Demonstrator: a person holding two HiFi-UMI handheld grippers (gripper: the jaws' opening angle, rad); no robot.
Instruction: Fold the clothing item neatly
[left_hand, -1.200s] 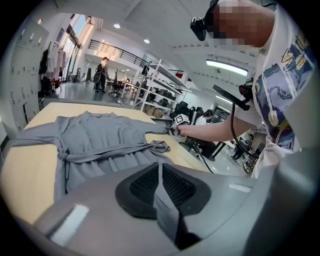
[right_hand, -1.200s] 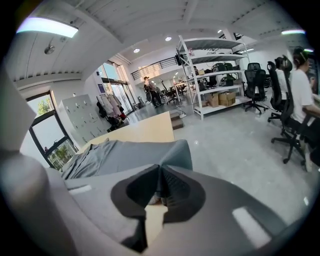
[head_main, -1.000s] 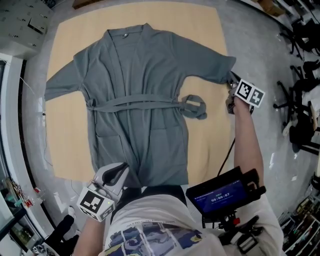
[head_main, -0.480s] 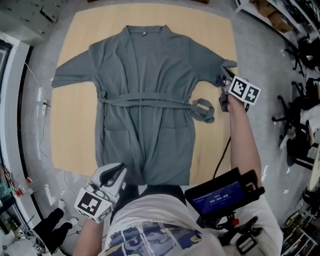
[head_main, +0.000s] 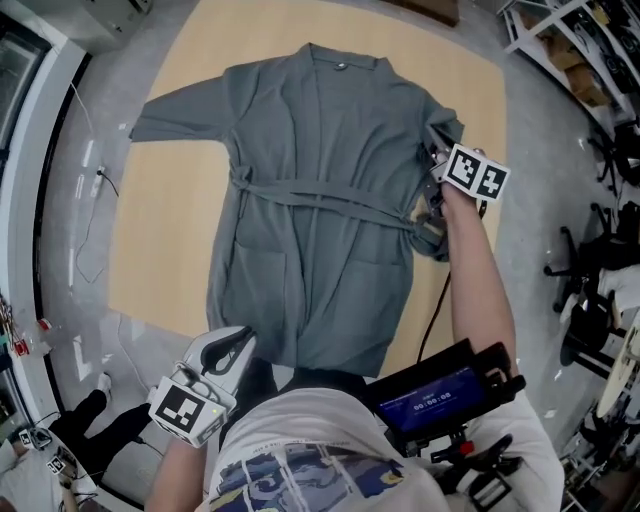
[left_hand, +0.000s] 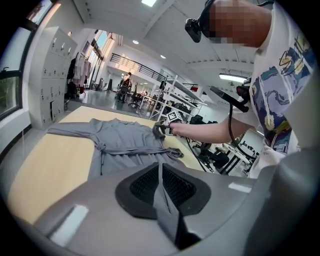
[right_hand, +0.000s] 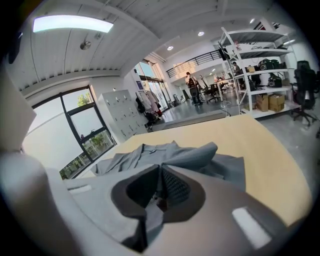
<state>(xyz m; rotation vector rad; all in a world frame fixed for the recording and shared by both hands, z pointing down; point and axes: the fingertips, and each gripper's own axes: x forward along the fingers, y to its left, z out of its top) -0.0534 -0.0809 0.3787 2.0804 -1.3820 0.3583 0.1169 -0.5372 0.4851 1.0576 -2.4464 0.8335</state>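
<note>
The grey belted robe (head_main: 310, 200) is laid flat on the tan tabletop (head_main: 160, 250), collar far and hem near, so its long axis runs near to far. The left gripper (head_main: 240, 345) has its jaws pinched on the near hem. The right gripper (head_main: 432, 165) has its jaws clamped on the right sleeve (head_main: 445, 130), which is held at the body's right edge. The loose belt end (head_main: 430, 240) could be trapped in the fold, or the hem dragged askew.

Tan flat board (head_main: 165, 240) lies on grey floor (head_main: 60, 140), with a grey robe (head_main: 320, 200) spread front-up directly on it, collar at far end, one sleeve (head_main: 180, 112) stretched flat sideways, hem reaching near edge, thin white cable (head_main: 95, 195) on floor beside board.
</note>
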